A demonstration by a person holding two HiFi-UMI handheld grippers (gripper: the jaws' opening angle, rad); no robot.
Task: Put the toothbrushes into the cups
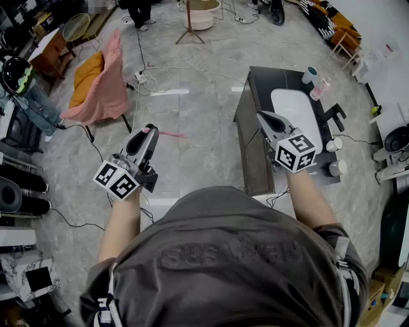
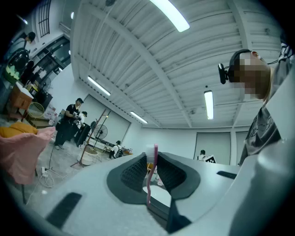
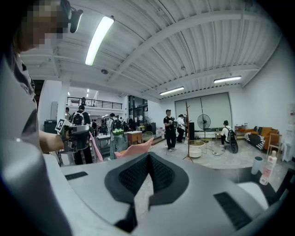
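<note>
Two hand-held grippers out ahead of a person in a grey shirt [image 1: 236,255], over pale stone floor [image 1: 198,166]. Left of the dark washstand cabinet [image 1: 250,137], well apart from it: left gripper [image 1: 151,131], jaws clenched on a slim pink toothbrush [image 1: 171,134], thin handle pinched between the ribbed black pads, one end sticking out past the tips toward the cabinet. Over the cabinet's near left edge: right gripper [image 1: 263,117], jaws pressed together at the tips, nothing between them. On the cabinet top: oval white basin [image 1: 295,108], black tap [image 1: 333,117] at its right, two small white cups [image 1: 333,144] by the near right edge, pale tumbler with a teal top [image 1: 311,75] and clear pink bottle [image 1: 320,89] at the far end. Between toothbrush and cups: open floor, the right gripper, the basin. Farther left of the cabinet: chair draped in salmon-pink cloth [image 1: 105,86], orange cushion [image 1: 86,71], white cables [image 1: 163,67] trailing over the floor. Beyond the cabinet's far left corner: wooden stand [image 1: 190,29] and cream tub [image 1: 203,13].
</note>
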